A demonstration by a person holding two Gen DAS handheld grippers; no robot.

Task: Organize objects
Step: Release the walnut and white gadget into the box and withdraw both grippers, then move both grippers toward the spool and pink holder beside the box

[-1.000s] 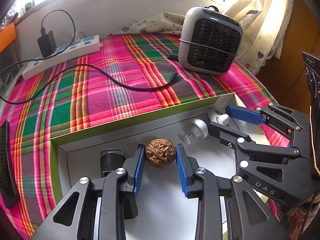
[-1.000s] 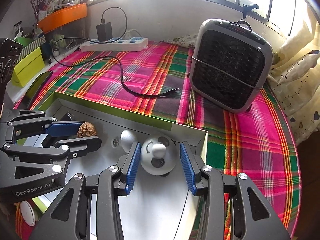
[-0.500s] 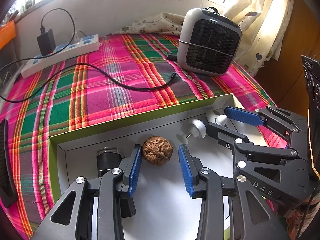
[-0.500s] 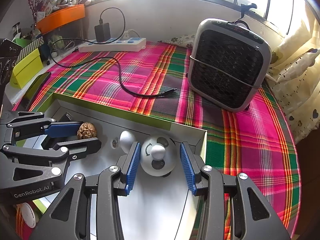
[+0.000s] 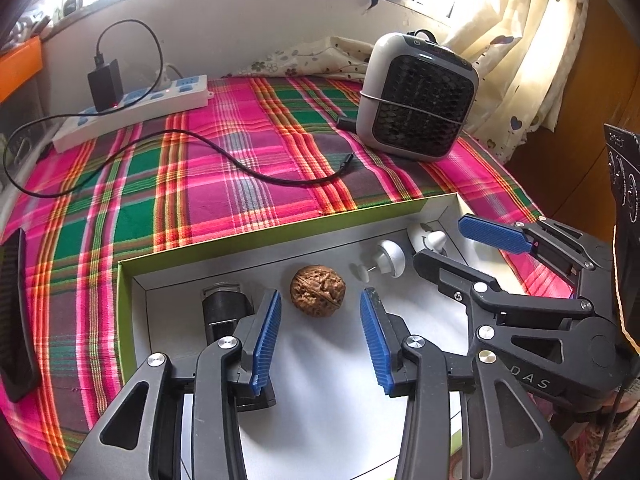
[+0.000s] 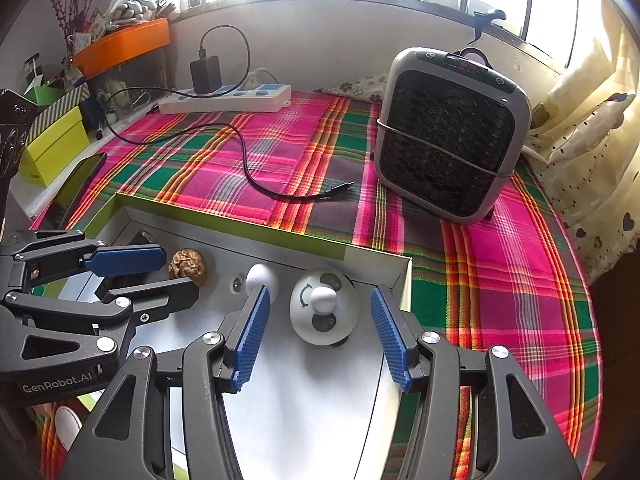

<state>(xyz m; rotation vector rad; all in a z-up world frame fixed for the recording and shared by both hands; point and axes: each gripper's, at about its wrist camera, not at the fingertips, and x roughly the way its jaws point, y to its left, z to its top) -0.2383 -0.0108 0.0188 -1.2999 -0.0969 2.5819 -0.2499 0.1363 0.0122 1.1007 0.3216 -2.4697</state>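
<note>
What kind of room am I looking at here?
Probably a lived-in room at home: a plaid cloth covers the surface under a window, with patterned curtains, a power strip and a small heater.

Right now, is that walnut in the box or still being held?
In the box. The walnut lies on its floor, clear gaps to both blue pads of the left gripper.

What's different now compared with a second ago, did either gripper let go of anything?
Both have just been opening. The left hand-held gripper spread its pads clear of the walnut, which now lies free in the box. The right hand-held gripper opened away from the white round gadget, also left resting there. The walnut, gadget, small white knob, heater and cable stayed put.
</note>
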